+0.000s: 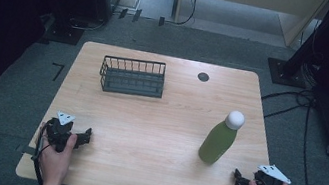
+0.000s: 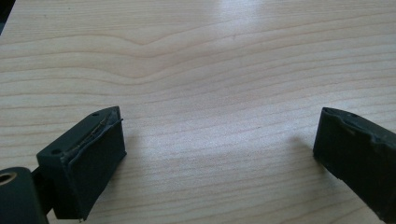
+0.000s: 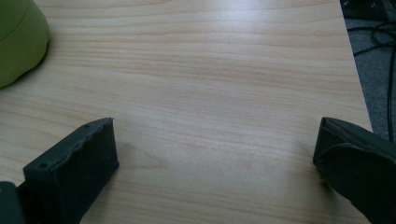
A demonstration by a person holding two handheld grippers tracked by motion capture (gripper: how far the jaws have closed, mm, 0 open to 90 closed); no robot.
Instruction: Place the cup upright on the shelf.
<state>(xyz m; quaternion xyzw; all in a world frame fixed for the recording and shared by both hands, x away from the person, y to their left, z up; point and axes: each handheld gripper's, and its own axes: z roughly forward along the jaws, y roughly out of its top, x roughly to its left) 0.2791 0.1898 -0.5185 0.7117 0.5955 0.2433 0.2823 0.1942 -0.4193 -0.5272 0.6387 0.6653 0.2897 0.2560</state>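
Both grippers — left [image 1: 85, 136], right [image 1: 238, 177] — rest open and empty; a glancing grab could topple the upright green bottle [image 1: 218, 141].

In the right gripper view the green bottle [image 3: 18, 37] is cut off by the edge, perhaps just its base showing.

Bottles: one green bottle [image 1: 219, 141] with a white cap is standing on the table [image 1: 157, 122].
Baskets: one dark wire basket [image 1: 132, 76] is sitting at the far side.
Grippers: two are resting near the front edge, the left gripper [image 1: 78, 137] and the right gripper [image 1: 241, 178].
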